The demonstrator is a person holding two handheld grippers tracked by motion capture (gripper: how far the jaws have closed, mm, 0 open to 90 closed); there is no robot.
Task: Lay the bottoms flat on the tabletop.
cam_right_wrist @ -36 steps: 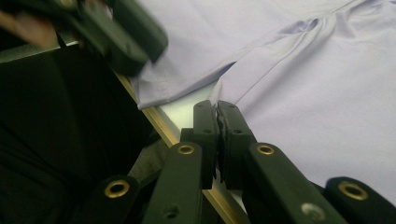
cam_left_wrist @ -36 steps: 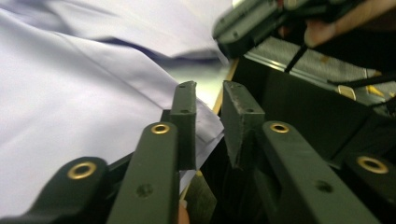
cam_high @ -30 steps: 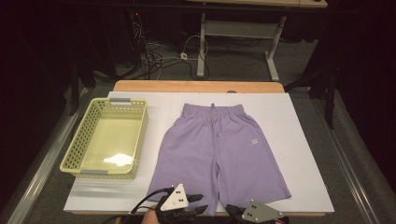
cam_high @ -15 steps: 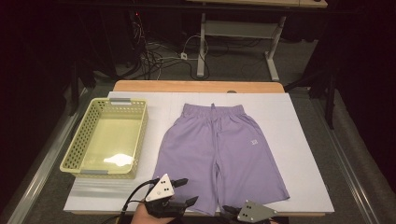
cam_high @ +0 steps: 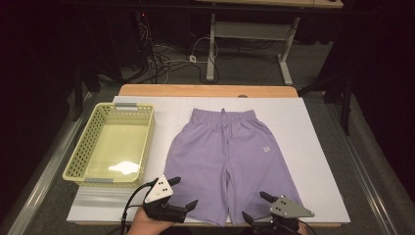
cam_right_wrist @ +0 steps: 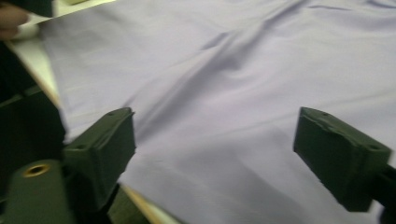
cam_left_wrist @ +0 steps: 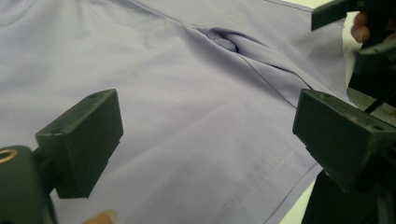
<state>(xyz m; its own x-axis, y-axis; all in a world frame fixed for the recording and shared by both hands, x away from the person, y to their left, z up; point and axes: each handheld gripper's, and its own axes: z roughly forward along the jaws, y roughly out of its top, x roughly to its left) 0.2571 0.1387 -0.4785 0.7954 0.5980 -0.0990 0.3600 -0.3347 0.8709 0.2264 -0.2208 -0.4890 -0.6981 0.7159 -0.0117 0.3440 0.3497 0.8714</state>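
Both hands sit low at the table's near edge, left claw (cam_high: 182, 192) and right claw (cam_high: 255, 207) spread empty over the purple shorts (cam_high: 230, 156)

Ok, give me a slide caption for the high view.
Two open grippers at the hems of purple shorts, beside a yellow basket.

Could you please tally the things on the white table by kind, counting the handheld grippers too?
Purple shorts: 1
Yellow-green basket: 1
Handheld grippers: 2, the left gripper and the right gripper, both with jaws apart at the hem of the shorts
Total: 4
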